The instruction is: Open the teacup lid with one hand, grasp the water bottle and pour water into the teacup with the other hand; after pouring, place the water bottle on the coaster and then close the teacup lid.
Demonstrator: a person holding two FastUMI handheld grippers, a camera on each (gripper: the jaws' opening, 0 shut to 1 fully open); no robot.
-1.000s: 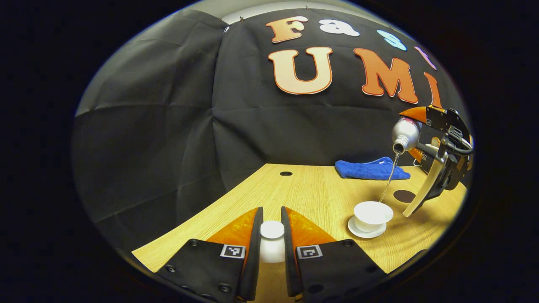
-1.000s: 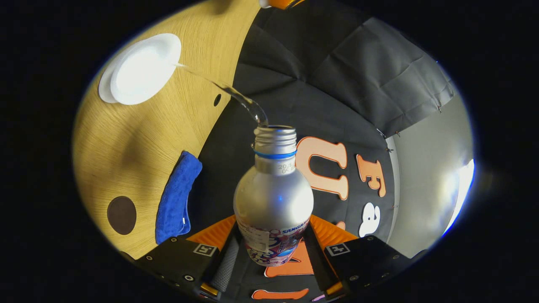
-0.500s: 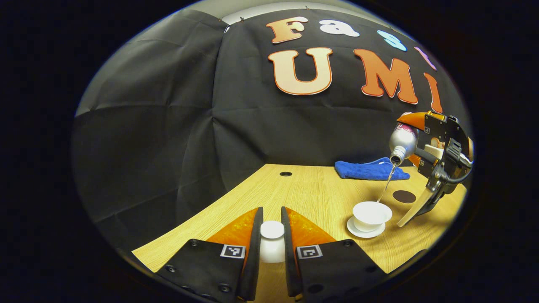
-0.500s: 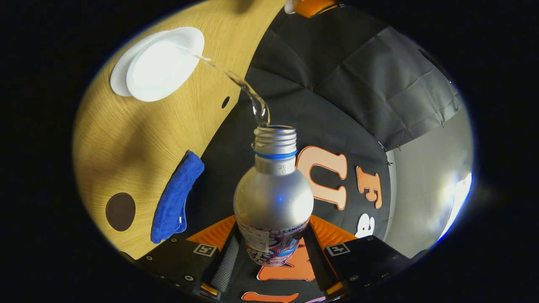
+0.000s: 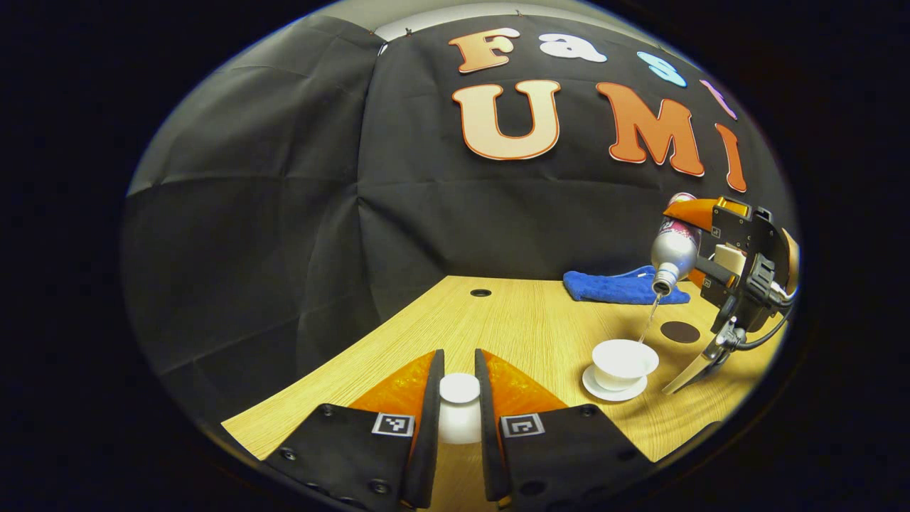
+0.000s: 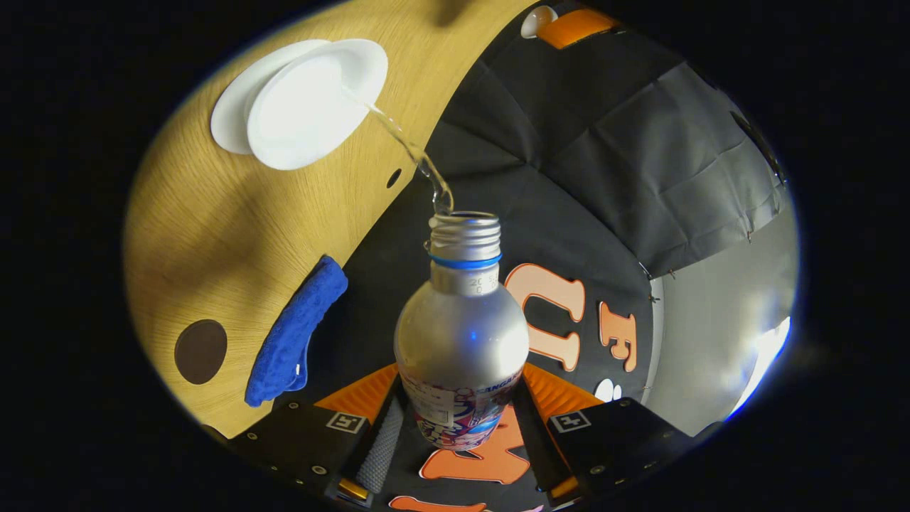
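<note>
Left gripper view: my left gripper (image 5: 459, 427) is holding the teacup lid (image 5: 459, 409), a smooth white glazed piece with a round flat knob, jaws pressing on it from both sides, above the near edge of the table (image 5: 526, 331). The table is showing a pale wood grain with a small dark round hole (image 5: 480, 292) near the back. Off to the right, the teacup (image 5: 625, 358), a white flared bowl, is sitting uncovered on its white saucer (image 5: 613, 390). Above it the right gripper (image 5: 693, 245) is tipping the water bottle (image 5: 673, 250), a matt silver metal body, mouth downward, and a thin clear stream of water (image 5: 649, 320) is falling to the cup's rim. Just behind the cup a flat, dark brown round coaster (image 5: 680, 331) is lying on the table, and a nubbly blue cloth (image 5: 620, 286) is lying folded by the wall.

Right gripper view: my right gripper (image 6: 456, 434) is clamping the water bottle (image 6: 462, 341) by its lower labelled part, jaws closed on both sides. I am seeing a ribbed threaded neck with a blue ring, no cap. The water (image 6: 405, 146) is arcing from the mouth into the teacup (image 6: 316, 103), whose saucer (image 6: 231, 124) is peeking out beneath. The coaster (image 6: 200, 351) and blue cloth (image 6: 295, 334) are lying well apart from the cup.
</note>
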